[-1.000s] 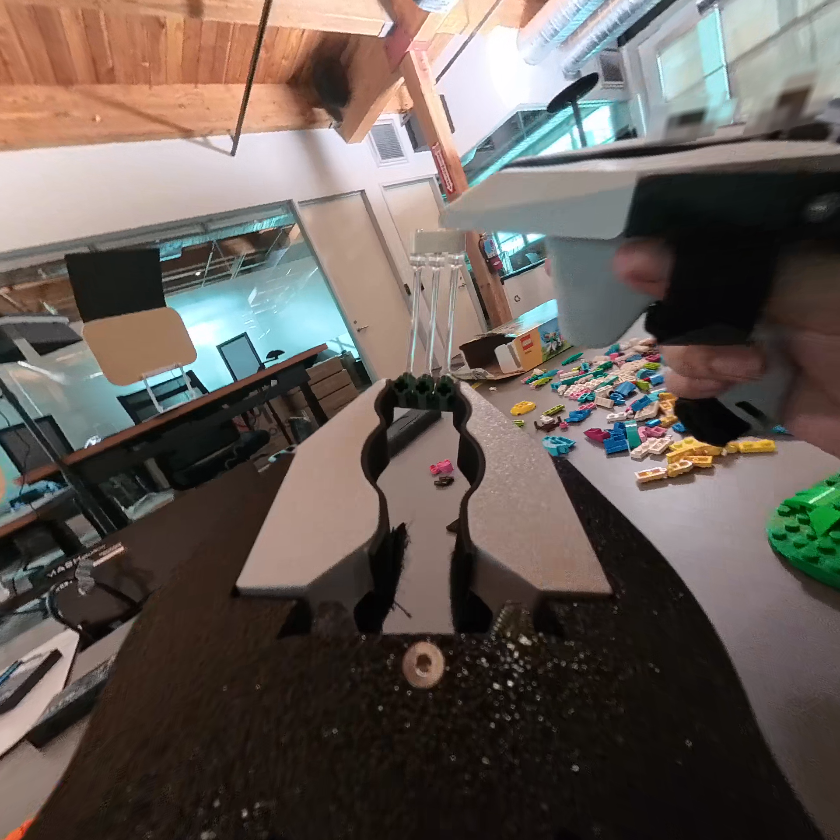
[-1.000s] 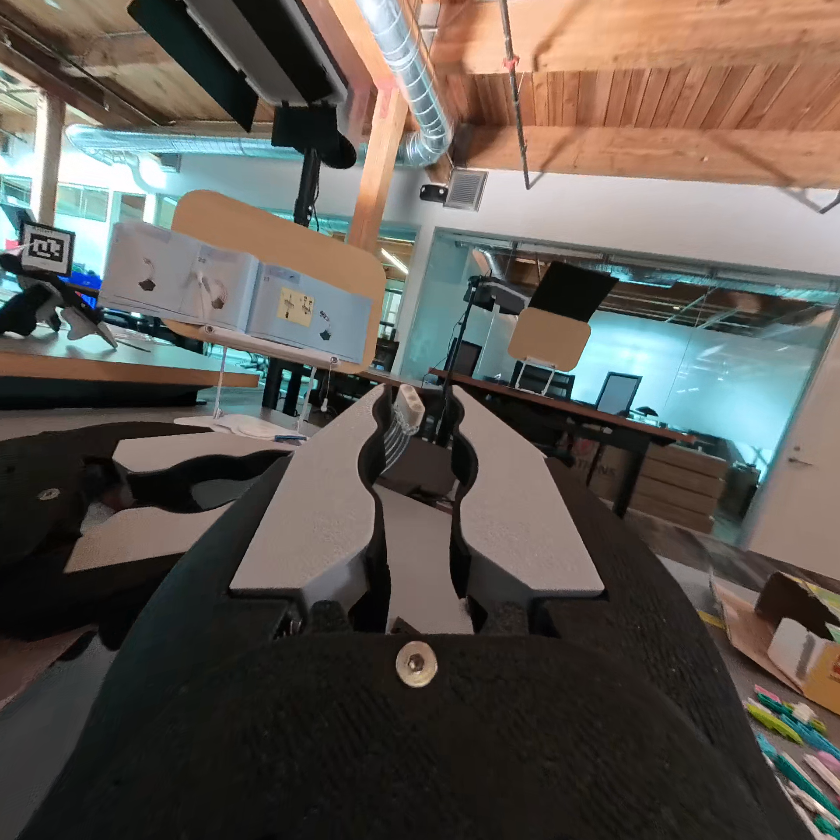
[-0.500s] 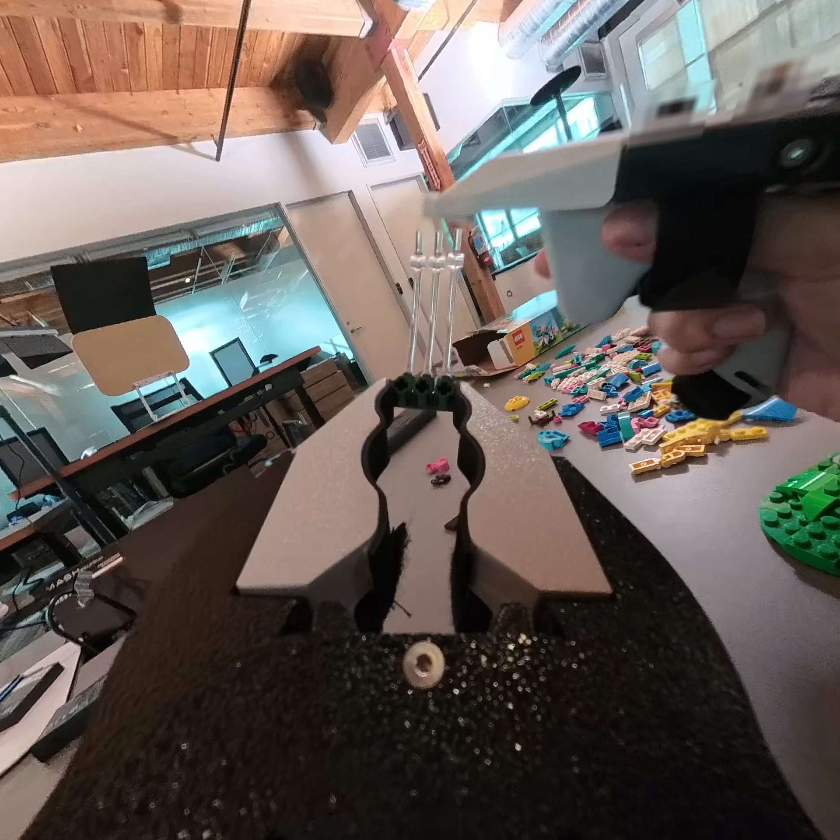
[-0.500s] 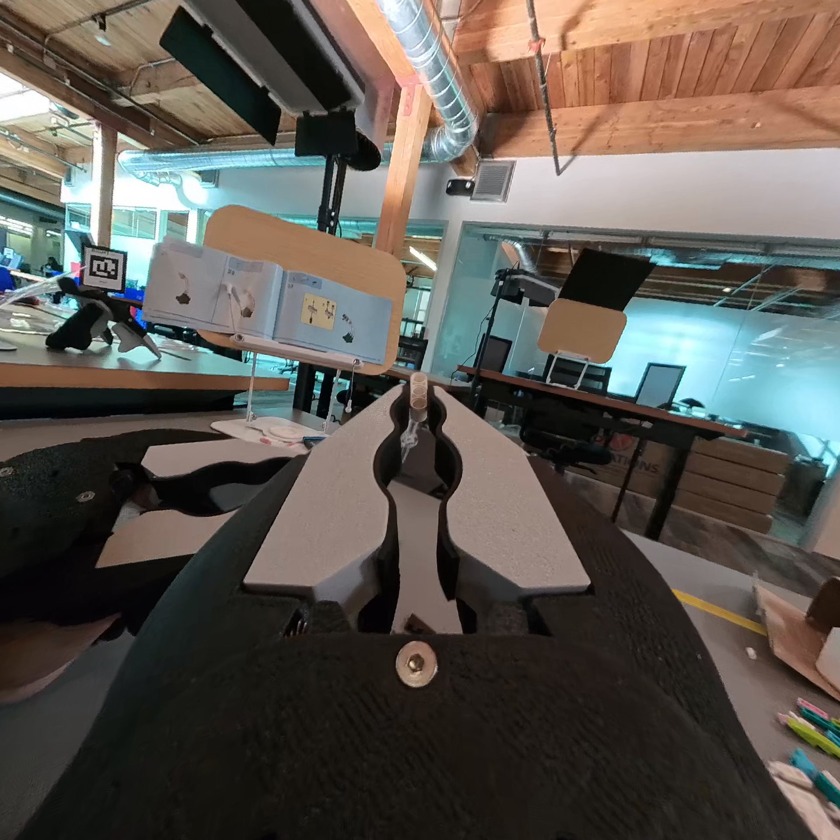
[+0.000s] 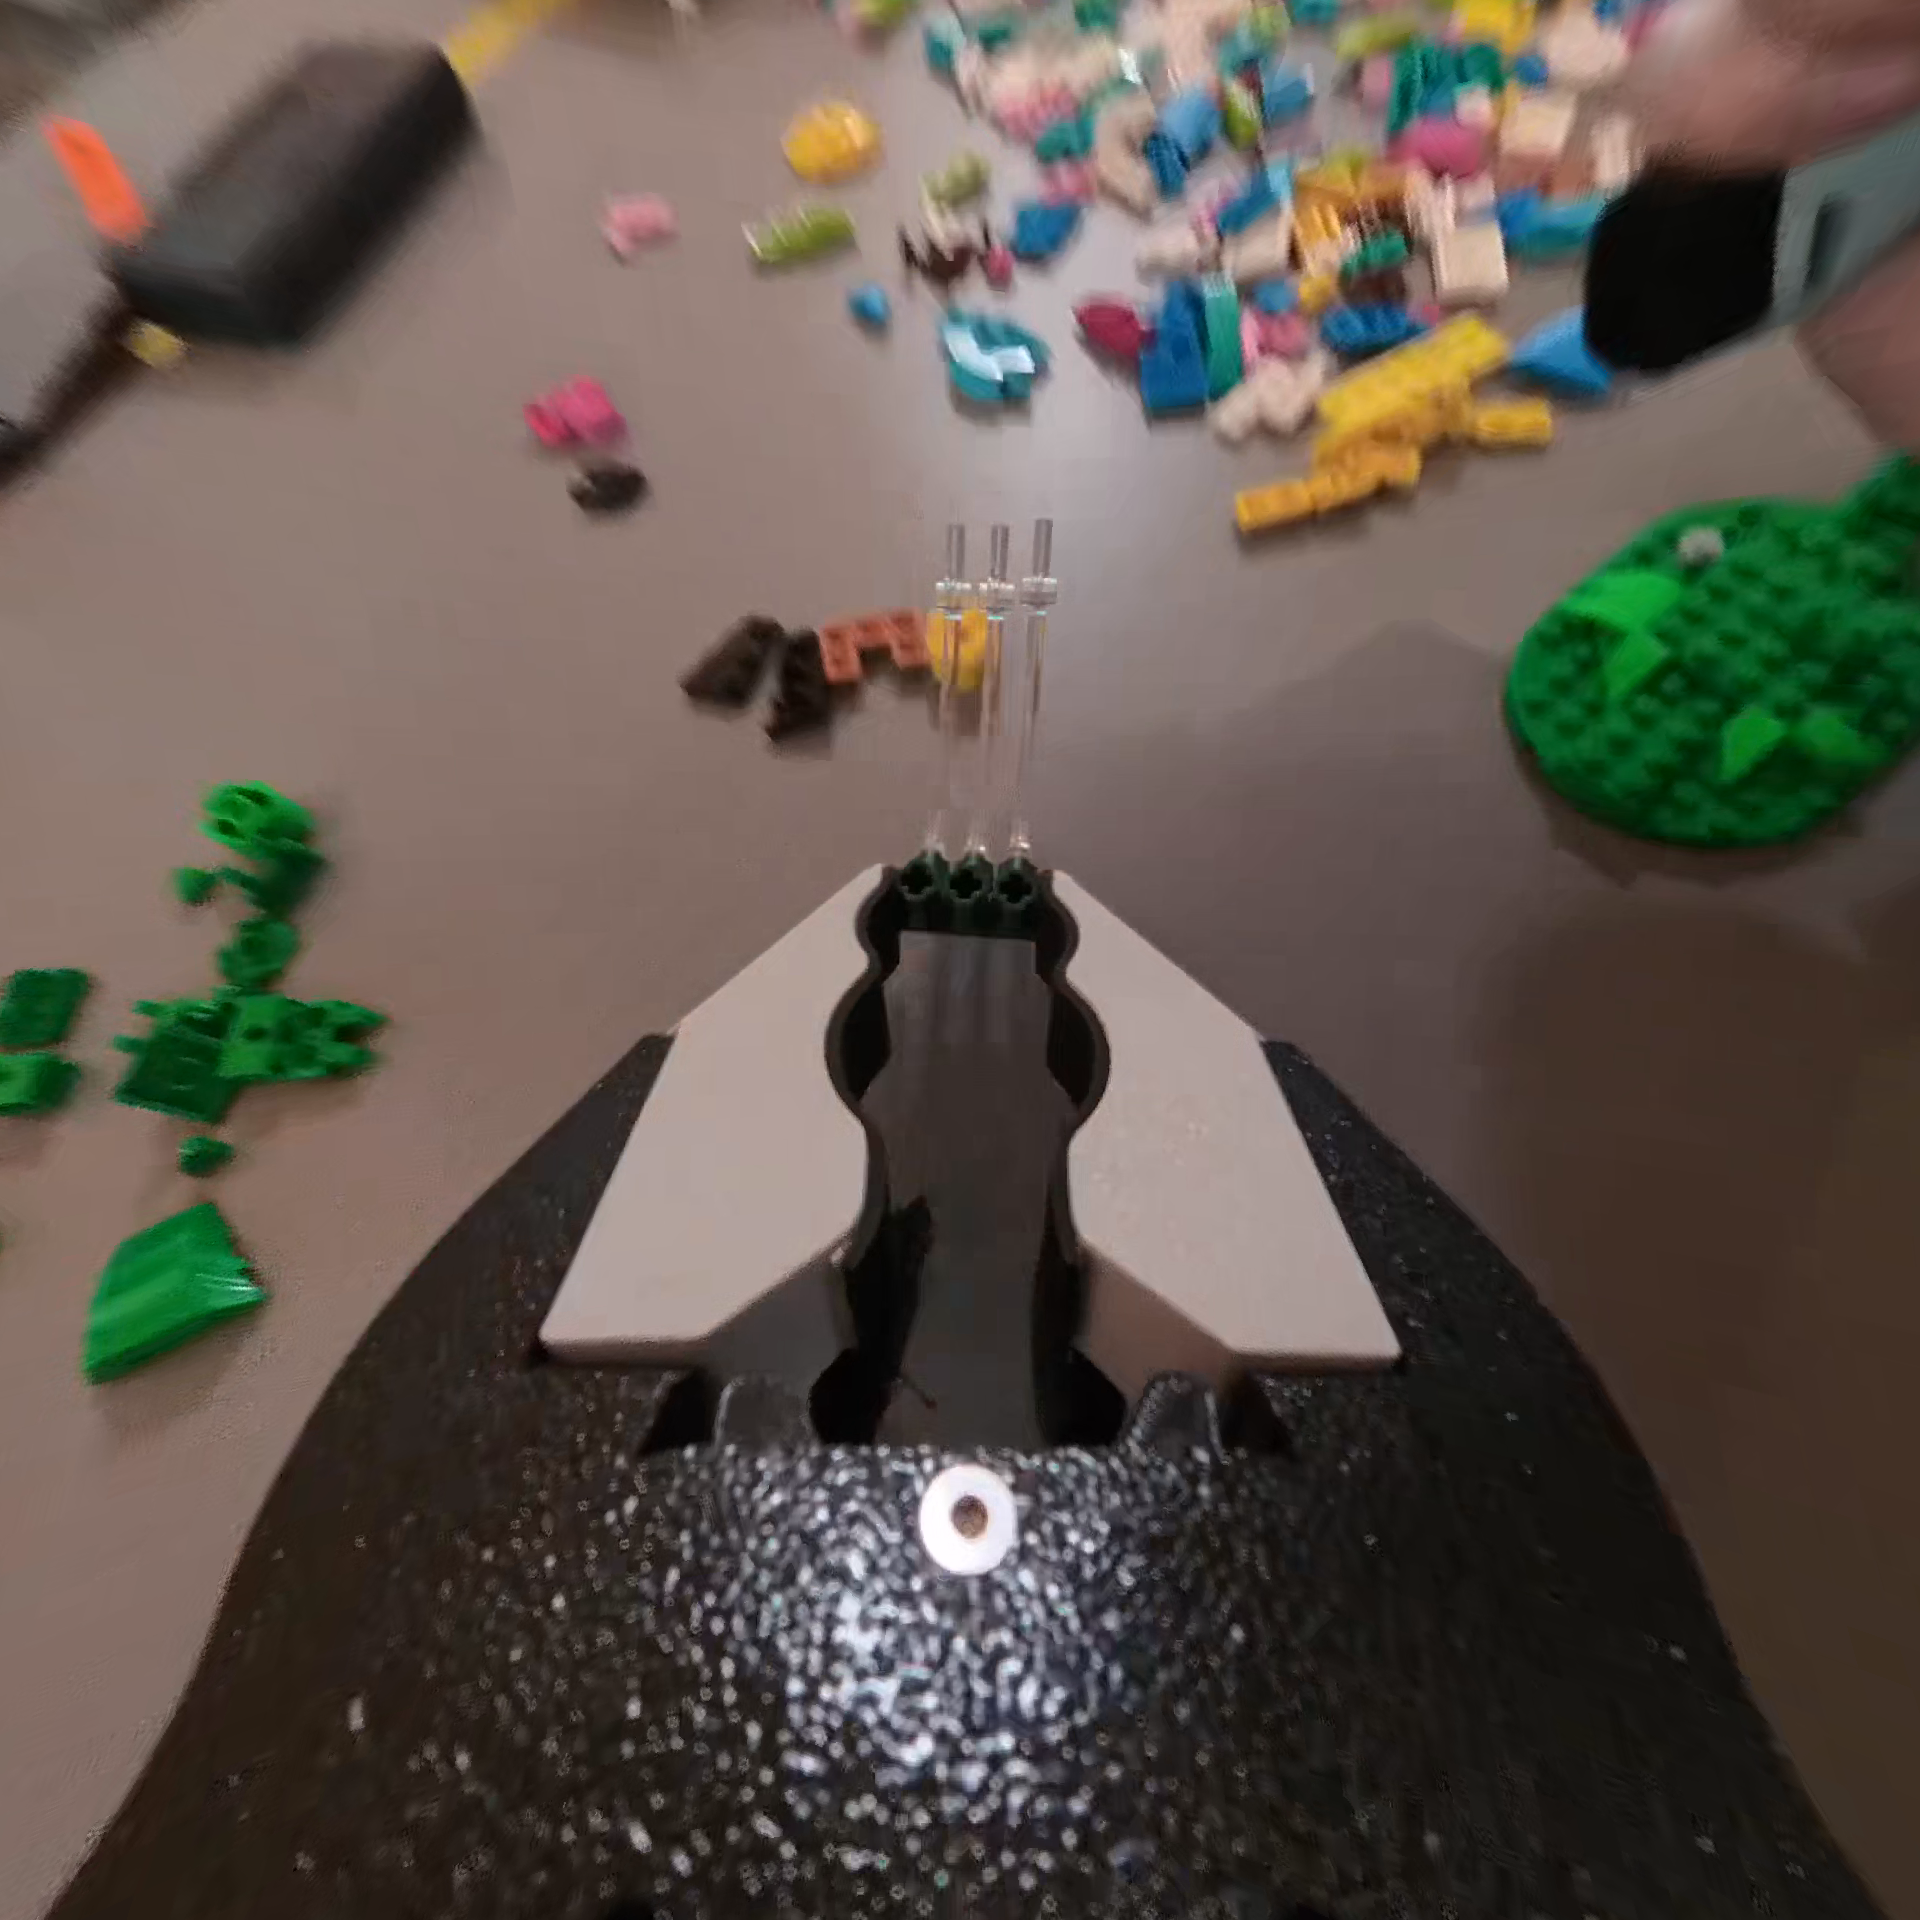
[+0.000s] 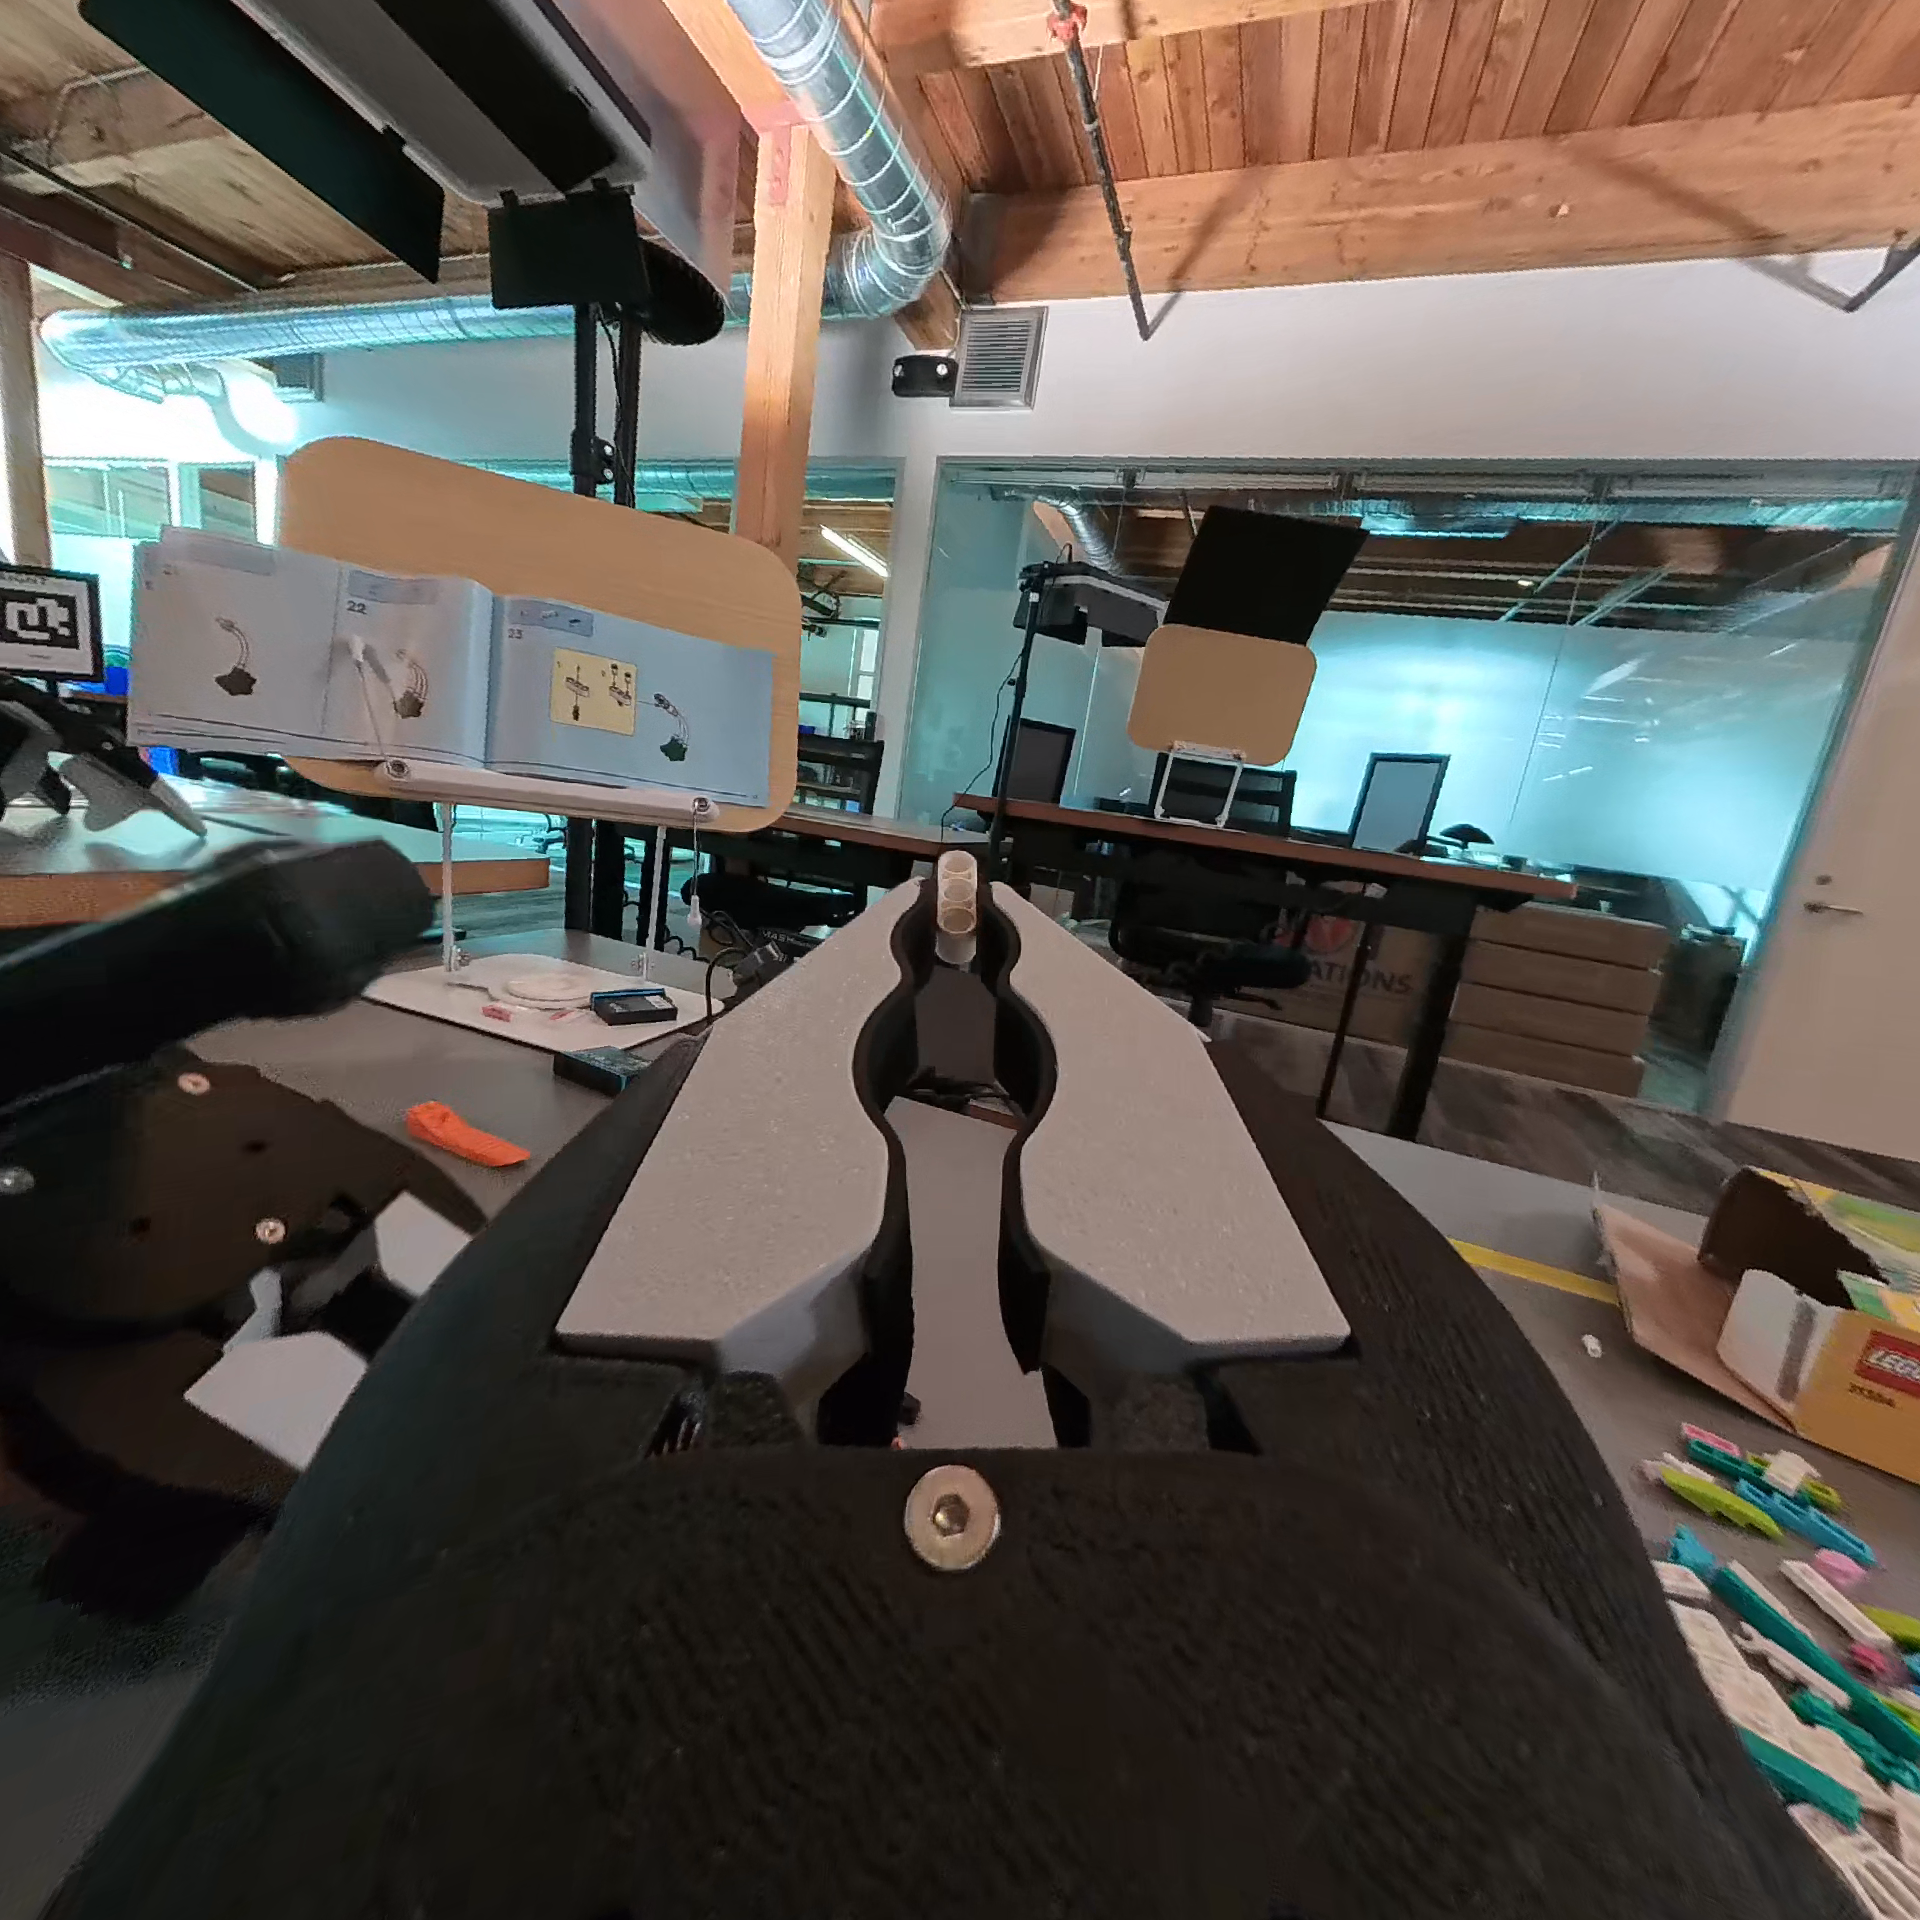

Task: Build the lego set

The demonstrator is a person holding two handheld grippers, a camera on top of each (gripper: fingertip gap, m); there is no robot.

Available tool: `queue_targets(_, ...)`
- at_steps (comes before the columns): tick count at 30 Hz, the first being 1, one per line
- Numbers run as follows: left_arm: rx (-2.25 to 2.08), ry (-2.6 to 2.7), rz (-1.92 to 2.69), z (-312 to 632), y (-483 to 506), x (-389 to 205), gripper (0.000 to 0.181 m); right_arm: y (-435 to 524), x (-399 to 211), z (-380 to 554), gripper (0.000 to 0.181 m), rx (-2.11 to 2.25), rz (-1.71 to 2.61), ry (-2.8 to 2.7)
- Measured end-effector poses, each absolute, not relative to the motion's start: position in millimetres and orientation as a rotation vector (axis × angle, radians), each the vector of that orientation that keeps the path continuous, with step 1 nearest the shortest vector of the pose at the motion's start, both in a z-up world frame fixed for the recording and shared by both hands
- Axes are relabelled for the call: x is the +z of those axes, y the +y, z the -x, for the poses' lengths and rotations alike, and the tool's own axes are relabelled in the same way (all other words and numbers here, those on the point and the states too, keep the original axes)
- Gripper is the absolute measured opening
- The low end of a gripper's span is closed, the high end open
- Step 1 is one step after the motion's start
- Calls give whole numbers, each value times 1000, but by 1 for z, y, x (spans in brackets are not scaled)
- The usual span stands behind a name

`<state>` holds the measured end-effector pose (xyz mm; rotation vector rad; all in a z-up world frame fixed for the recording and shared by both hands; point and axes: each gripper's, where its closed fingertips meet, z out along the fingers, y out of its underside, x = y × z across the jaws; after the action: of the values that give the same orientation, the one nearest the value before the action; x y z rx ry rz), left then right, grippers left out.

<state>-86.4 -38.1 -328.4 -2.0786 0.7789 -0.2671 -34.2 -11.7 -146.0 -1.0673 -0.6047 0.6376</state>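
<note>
Two grippers, left gripper [image 5: 967,883] jaws pinching dark green piece [image 5: 966,885] with clear rods [image 5: 995,686], right gripper [image 6: 957,902] jaws pinching white piece [image 6: 957,900]

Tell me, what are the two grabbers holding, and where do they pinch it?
The left gripper pinches a dark green piece with three clear rods sticking out. The right gripper pinches a small white plate by its sides.

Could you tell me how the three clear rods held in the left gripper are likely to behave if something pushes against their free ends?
The clear rods look long and very thin, so they would probably flex or snap sideways rather than resist. They are held only through the small dark green piece pinched at the left gripper tips, so a push might lever that piece loose. They look light.
</note>
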Motion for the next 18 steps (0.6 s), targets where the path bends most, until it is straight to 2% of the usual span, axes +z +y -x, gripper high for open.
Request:
queue_targets(7, -386, 782, 2132, 79, -47, -337, 25, -12, -149, 37, 6, 655, 1074, -614)
queue_targets(10, -361, 795, 2126, 78, -46, -336, 59, -12, -150, 39, 6, 664, 1079, -626)
queue_targets(12, -339, 795, 2048, 75, -42, -323, 72, -13, -152, 42, 6, 667, 1079, -646)
queue_targets(15, -238, 761, 1795, 73, -35, -280, 70, -21, -154, 50, 6, 711, 1071, -704)
queue_targets(18, -230, 703, 1463, 66, -46, -225, 51, -35, -156, 61, 6, 724, 1002, -858)
